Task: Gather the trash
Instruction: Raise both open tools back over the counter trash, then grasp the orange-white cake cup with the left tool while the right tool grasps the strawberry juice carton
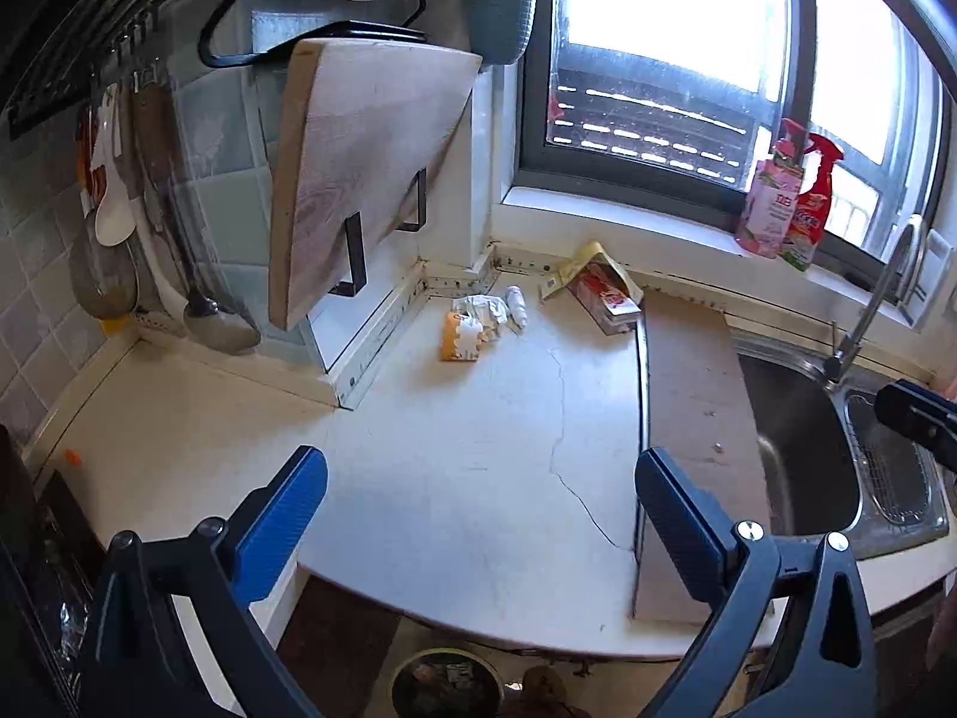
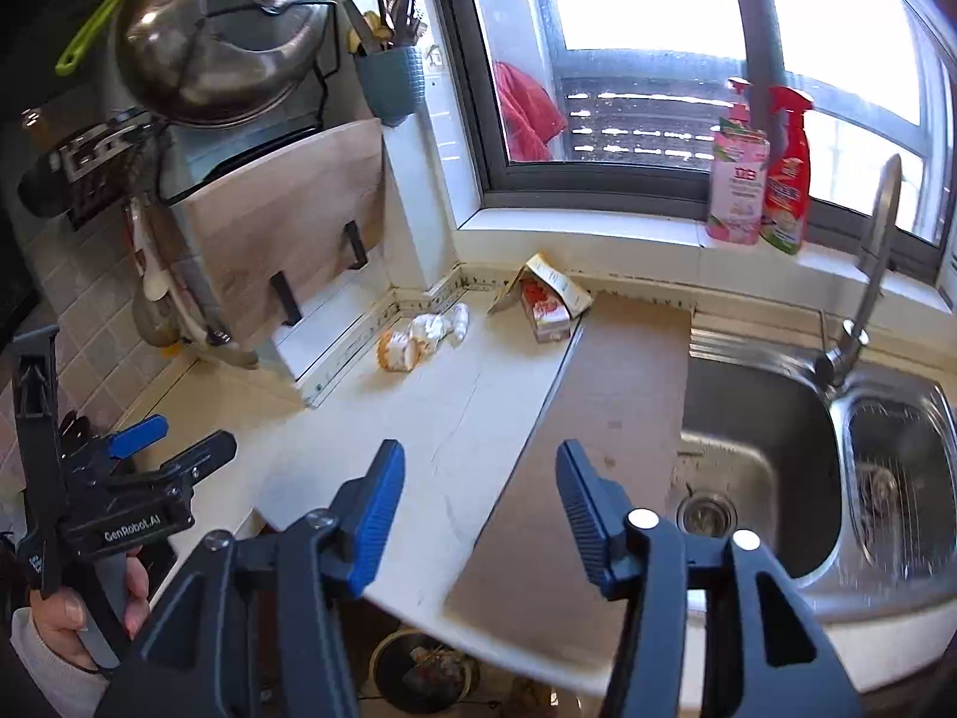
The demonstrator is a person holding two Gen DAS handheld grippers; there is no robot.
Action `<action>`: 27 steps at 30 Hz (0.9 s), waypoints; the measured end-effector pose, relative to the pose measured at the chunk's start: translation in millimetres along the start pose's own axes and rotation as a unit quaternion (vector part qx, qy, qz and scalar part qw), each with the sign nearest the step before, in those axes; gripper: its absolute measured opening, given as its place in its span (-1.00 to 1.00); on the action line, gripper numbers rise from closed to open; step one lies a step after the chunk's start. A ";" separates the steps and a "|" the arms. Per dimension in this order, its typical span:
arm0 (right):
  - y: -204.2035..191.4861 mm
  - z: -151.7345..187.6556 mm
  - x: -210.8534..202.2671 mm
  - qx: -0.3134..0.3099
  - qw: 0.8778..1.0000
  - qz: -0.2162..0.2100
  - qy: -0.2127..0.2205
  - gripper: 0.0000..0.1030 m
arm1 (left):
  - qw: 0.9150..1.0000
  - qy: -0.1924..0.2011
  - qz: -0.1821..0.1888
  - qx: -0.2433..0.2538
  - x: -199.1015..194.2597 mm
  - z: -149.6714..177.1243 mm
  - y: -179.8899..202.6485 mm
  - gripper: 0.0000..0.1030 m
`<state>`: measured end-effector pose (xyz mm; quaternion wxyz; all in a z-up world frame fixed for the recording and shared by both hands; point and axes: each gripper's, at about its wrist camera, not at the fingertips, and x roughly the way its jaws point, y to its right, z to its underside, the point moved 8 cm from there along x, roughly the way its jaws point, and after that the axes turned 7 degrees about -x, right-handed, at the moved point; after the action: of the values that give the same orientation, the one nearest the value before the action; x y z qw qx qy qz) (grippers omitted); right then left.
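The left gripper [image 1: 481,517] is held wide apart over the front edge of the white counter [image 1: 454,437], with nothing between its blue fingers [image 1: 281,520]; the right gripper [image 2: 478,508] is likewise seen parted and empty, above the counter's edge beside the sink [image 2: 759,455]. The trash is found far back near the wall: an orange packet [image 1: 460,336], a crumpled white wrapper [image 1: 485,311] touching it, a small white tube [image 1: 517,304] just beside, and an opened red carton [image 1: 604,294] under the windowsill. A bin [image 2: 421,667] is glimpsed below the counter.
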<state>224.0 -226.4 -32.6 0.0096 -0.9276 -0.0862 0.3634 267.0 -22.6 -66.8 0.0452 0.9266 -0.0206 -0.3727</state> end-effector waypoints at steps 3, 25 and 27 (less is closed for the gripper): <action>23.4 -33.4 47.0 -0.002 1.000 -0.010 -0.021 0.12 | 1.000 -0.013 -0.020 0.005 47.3 -28.5 8.2 0.98; 89.3 -75.9 368.5 -0.032 0.985 -0.024 -0.167 0.12 | 0.988 -0.133 -0.077 -0.024 305.0 -69.2 -2.3 0.98; 87.7 -75.7 381.6 -0.045 0.984 -0.018 -0.169 0.12 | 0.987 -0.137 -0.077 -0.034 314.7 -68.4 -9.1 0.98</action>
<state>563.7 -245.8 -240.6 -0.0406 -0.8508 -0.1192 0.5102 541.4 -31.4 -235.4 0.0446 0.8635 0.0572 -0.4992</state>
